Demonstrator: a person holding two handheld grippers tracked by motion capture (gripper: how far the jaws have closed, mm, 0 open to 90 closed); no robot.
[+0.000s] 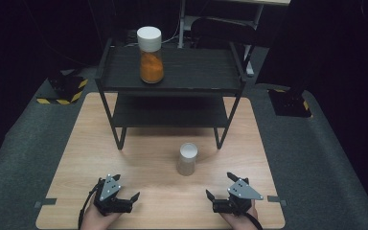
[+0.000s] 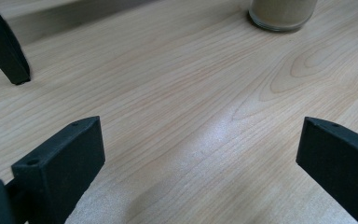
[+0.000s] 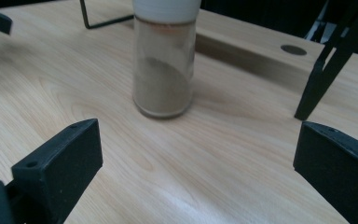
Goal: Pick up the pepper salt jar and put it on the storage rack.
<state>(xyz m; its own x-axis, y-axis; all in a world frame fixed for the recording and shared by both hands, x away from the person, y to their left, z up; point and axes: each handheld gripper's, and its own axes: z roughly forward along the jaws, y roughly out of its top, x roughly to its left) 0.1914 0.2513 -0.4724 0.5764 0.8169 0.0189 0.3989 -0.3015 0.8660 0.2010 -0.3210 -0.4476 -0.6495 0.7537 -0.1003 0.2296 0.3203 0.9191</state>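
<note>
A small glass jar of beige powder with a white lid (image 1: 188, 159) stands on the wooden table in front of a black two-tier shelf (image 1: 172, 81). A taller jar of orange powder with a white lid (image 1: 150, 54) stands on the shelf's top tier. My left gripper (image 1: 125, 187) rests open near the table's front edge, left of the beige jar. My right gripper (image 1: 219, 185) rests open at the front right. The beige jar (image 3: 164, 60) stands upright ahead of the right gripper's jaws (image 3: 196, 163). The jar's base (image 2: 282, 14) shows at the top of the left gripper view, beyond the wide-apart jaws (image 2: 200, 154).
The shelf's legs (image 1: 120, 139) stand on the table behind the beige jar, and one leg (image 3: 326, 65) rises right of it. The lower tier (image 1: 167, 112) holds nothing. Grey carpet surrounds the table (image 1: 100, 158). Bare wood lies between the two grippers.
</note>
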